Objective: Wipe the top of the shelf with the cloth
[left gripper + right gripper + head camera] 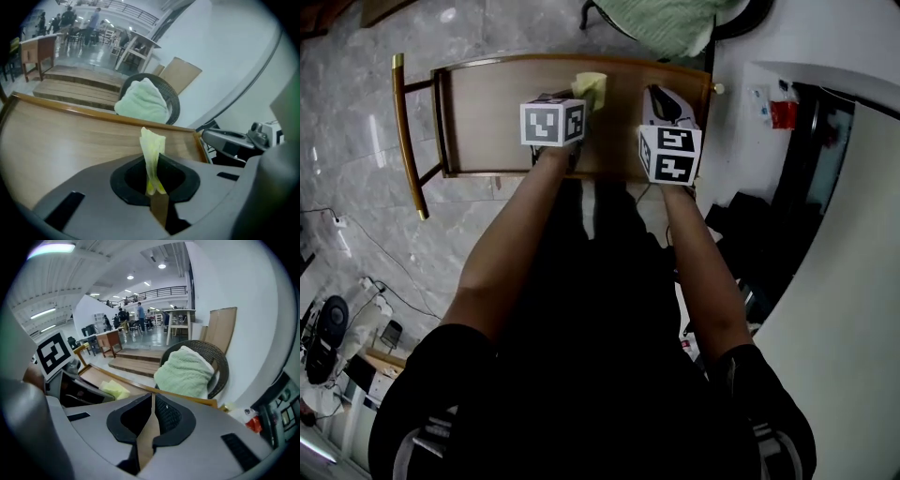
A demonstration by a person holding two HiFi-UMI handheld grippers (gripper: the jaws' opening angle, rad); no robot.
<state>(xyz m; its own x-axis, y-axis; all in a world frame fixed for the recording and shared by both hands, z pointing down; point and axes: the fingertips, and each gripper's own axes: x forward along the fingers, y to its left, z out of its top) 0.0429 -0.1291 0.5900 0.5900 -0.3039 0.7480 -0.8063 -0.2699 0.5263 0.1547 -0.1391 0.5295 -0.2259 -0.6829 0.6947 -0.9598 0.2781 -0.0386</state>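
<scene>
Right, from the head view I have both grippers out over the wooden shelf top (487, 112), a long board with a raised rim on a brass-coloured frame, so the surface to wipe lies directly below me. The left gripper (573, 106) sits near the far rim around the middle, with the yellow cloth (591, 87) poking out past it; the right gripper (660, 105) hangs just to its right, towards the shelf's right end. In the left gripper view the jaws are clenched on a pinched fold of the cloth, which stands up between them above the bare wood. I judge it isn't pressed flat to the board yet, so the wipe needs the gripper lowered first. In the right gripper view the jaws are pressed together with nothing between them. That hand is idle, I think, kept clear of the wiping path. Beyond the far rim a wicker chair (220, 363) holds a green towel (185, 372), well off the shelf.
</scene>
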